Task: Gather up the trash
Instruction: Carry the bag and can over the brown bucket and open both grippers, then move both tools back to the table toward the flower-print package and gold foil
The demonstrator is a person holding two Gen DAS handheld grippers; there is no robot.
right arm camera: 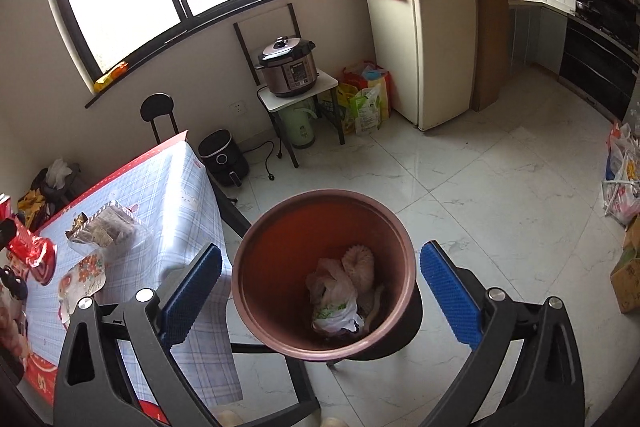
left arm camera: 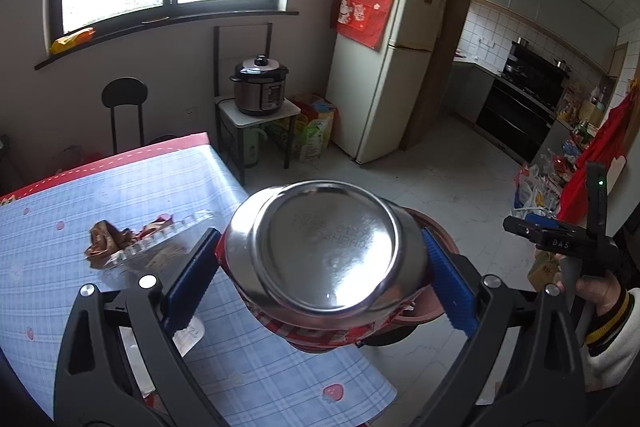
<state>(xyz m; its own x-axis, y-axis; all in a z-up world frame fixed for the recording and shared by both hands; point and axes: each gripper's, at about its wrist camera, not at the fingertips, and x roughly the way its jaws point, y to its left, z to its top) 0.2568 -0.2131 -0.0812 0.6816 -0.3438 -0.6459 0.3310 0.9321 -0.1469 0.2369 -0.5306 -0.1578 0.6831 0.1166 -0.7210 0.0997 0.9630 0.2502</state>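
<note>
Can (left arm camera: 326, 259) clamped in left gripper (left arm camera: 320, 267) jaws | light, dentable, grip sides | right gripper (right arm camera: 320, 291) jaws apart above bin (right arm camera: 256, 291)

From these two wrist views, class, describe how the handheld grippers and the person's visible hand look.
Both the left gripper and right gripper have glossy black arms, silver rivets and ribbed blue pads. The right unit shows "DAS" lettering and a green light. The right hand wears a white sleeve with a dark, yellow-striped cuff.

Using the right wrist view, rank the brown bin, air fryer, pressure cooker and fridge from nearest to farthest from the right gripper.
1. brown bin, just ahead between the open fingers.
2. air fryer, on the floor by the table.
3. pressure cooker, on the small stand.
4. fridge, far right.
</note>
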